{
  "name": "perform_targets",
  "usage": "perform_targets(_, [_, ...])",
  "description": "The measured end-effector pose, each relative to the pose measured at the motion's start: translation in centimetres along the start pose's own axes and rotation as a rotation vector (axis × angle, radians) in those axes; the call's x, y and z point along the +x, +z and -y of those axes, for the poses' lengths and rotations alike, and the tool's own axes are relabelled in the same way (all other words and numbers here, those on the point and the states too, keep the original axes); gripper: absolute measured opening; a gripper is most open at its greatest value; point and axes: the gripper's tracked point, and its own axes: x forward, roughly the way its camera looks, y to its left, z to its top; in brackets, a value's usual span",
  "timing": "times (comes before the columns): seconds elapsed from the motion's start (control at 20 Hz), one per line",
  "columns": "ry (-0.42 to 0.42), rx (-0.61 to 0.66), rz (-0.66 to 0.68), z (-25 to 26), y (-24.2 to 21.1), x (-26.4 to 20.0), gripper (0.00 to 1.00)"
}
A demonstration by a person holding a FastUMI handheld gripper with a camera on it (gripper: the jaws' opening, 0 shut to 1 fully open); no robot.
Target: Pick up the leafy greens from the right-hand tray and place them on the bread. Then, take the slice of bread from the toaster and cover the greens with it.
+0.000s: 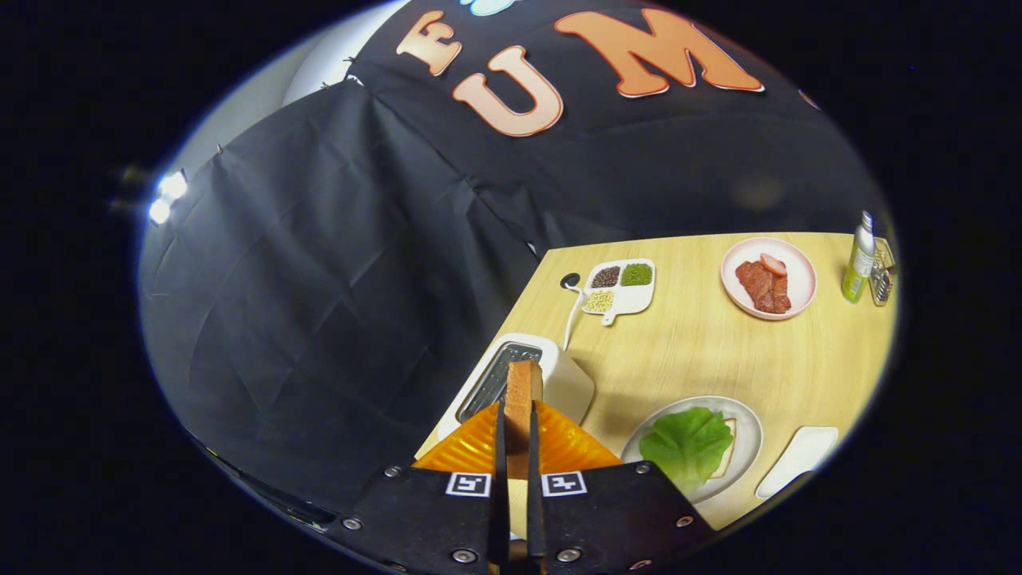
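Note:
My gripper [516,415] is shut on a slice of bread [523,387], held edge-on between both fingers and lifted above the white toaster [567,383]. The toaster's slot [493,379] lies just left of the slice. To the right of the fingers, a grey plate [746,435] carries a leafy green [687,443] lying on top of another slice of bread [728,447], whose edge peeks out at the right.
A white empty tray [798,459] lies right of the grey plate. Farther back on the wooden table [703,351] are a divided dish of grains [621,286], a pink plate with meat [768,278], a bottle [860,259] and a metal grater [881,273].

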Motion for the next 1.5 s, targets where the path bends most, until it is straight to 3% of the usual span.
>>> perform_targets(0.75, [-0.011,0.009,0.039,8.1,-6.4,-1.8,0.09])
perform_targets(1.05, [-0.083,0.015,0.027,13.3,-8.5,-0.5,0.09])
perform_targets(1.25, [-0.041,0.068,-0.005,14.1,-9.8,0.6,0.09])
perform_targets(1.5, [-0.071,0.117,-0.019,17.5,-10.9,1.5,0.09])
